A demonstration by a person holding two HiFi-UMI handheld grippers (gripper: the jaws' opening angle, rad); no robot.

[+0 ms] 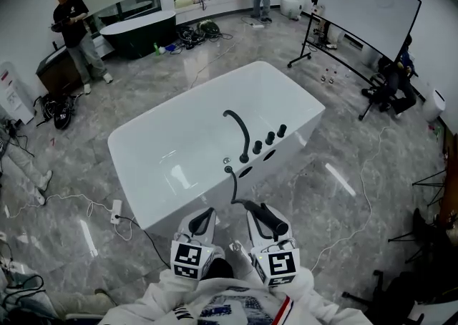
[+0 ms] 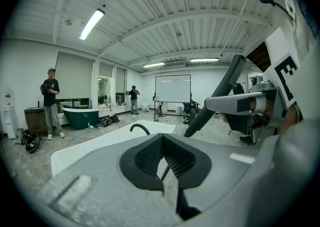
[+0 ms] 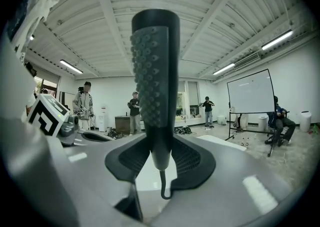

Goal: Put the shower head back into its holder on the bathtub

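Right gripper (image 3: 159, 155) jaws pinched black studded shower head (image 3: 152, 71) low on handle, upright, likely so hose (image 3: 161, 181) trailed free toward white rectangular bathtub (image 1: 186, 98). Left gripper (image 2: 162, 138) jaws pressed together, empty.

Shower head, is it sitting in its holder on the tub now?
No, the shower head is clamped upright in the right hand-held gripper, away from the tub.
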